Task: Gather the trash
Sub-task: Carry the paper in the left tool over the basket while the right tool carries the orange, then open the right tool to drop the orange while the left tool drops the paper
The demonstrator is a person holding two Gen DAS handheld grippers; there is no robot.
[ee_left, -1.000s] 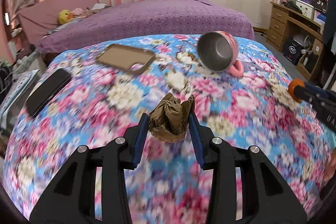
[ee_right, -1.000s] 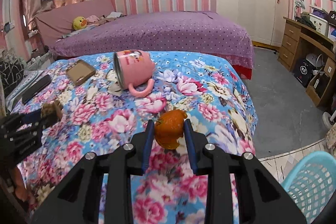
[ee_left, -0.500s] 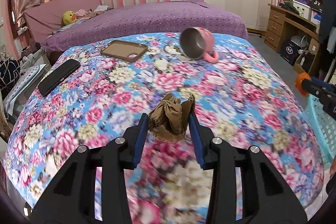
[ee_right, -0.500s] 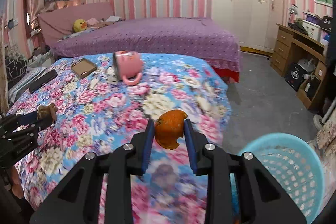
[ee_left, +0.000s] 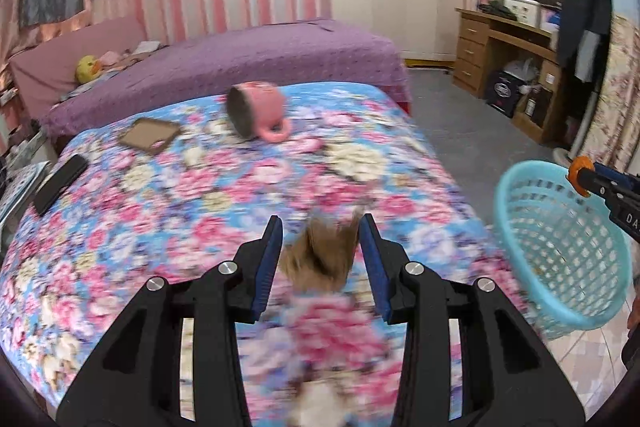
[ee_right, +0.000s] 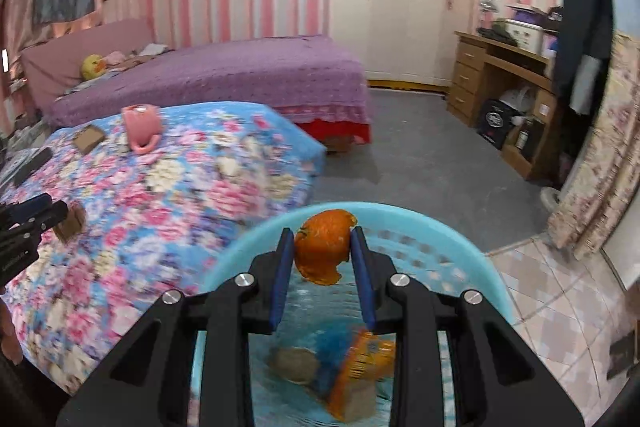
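Observation:
My left gripper (ee_left: 320,227) is shut on a crumpled brown paper wad (ee_left: 324,257) and hovers over the near right part of the flowered bedspread (ee_left: 180,211). The light-blue plastic basket (ee_left: 560,255) stands on the floor to its right. My right gripper (ee_right: 321,233) is shut on a piece of orange peel (ee_right: 324,251) and hangs above the basket's rim (ee_right: 404,215). Inside lie an orange-and-blue wrapper (ee_right: 360,367) and a brownish lump (ee_right: 292,363). The left gripper (ee_right: 60,215) with its brown wad (ee_right: 70,225) shows at the left edge of the right wrist view.
A pink mug (ee_left: 256,107) lies on its side on the bedspread, with a brown phone case (ee_left: 150,135) and a black phone (ee_left: 60,183) further left. Behind is a purple bed (ee_right: 224,75). A wooden desk (ee_right: 504,79) stands at the right, beyond grey floor (ee_right: 420,155).
Both grippers have swung right, off the middle of the bedspread toward the basket, each keeping its load. The right one now hangs over the basket, which has entered the left wrist view.

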